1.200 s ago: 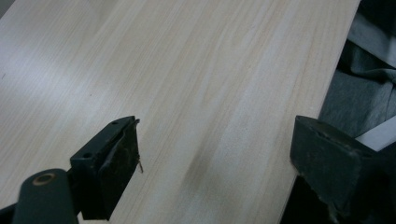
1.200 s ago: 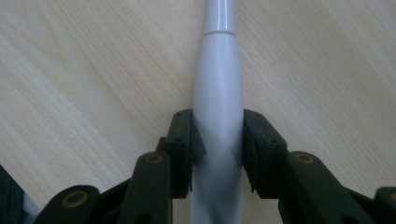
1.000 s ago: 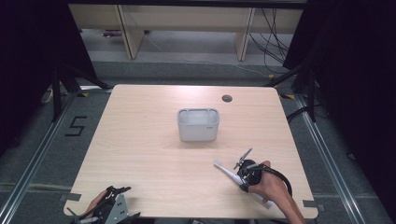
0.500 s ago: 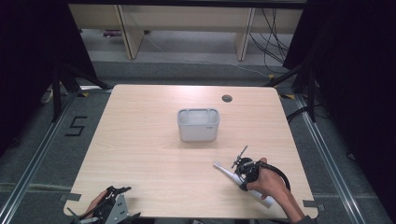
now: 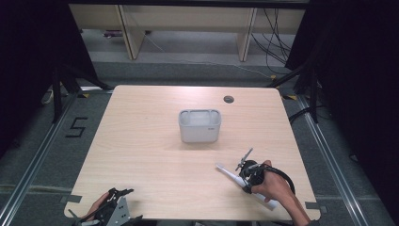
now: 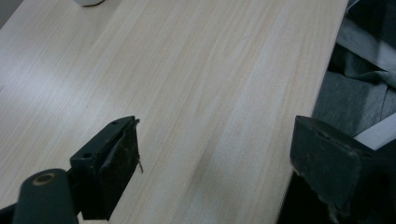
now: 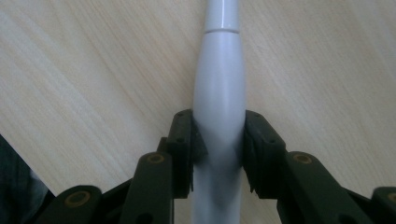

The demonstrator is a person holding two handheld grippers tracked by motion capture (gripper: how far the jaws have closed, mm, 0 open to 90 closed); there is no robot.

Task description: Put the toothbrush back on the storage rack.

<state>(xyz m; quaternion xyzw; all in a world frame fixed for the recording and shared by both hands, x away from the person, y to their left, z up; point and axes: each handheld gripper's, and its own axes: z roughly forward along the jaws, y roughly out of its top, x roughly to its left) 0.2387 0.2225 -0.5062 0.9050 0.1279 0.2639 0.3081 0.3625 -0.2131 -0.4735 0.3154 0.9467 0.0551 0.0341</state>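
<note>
A long white tapered handle (image 5: 229, 173) lies slantwise near the table's front right, its thin end pointing up-left. My right gripper (image 5: 244, 181) is shut on it, and in the right gripper view both pads (image 7: 186, 148) press the sides of the handle (image 7: 219, 98). I cannot tell whether the handle rests on the wood or hangs just above it. My left gripper (image 5: 115, 195) sits at the front left corner, open; in the left gripper view it (image 6: 215, 144) has only bare tabletop between its wide jaws.
A white rectangular tub (image 5: 199, 125) stands in the middle of the wooden table (image 5: 141, 141). A round cable hole (image 5: 228, 99) lies near the far edge. The table's front edge runs right beside the left gripper. Shelving and cables sit beyond the table.
</note>
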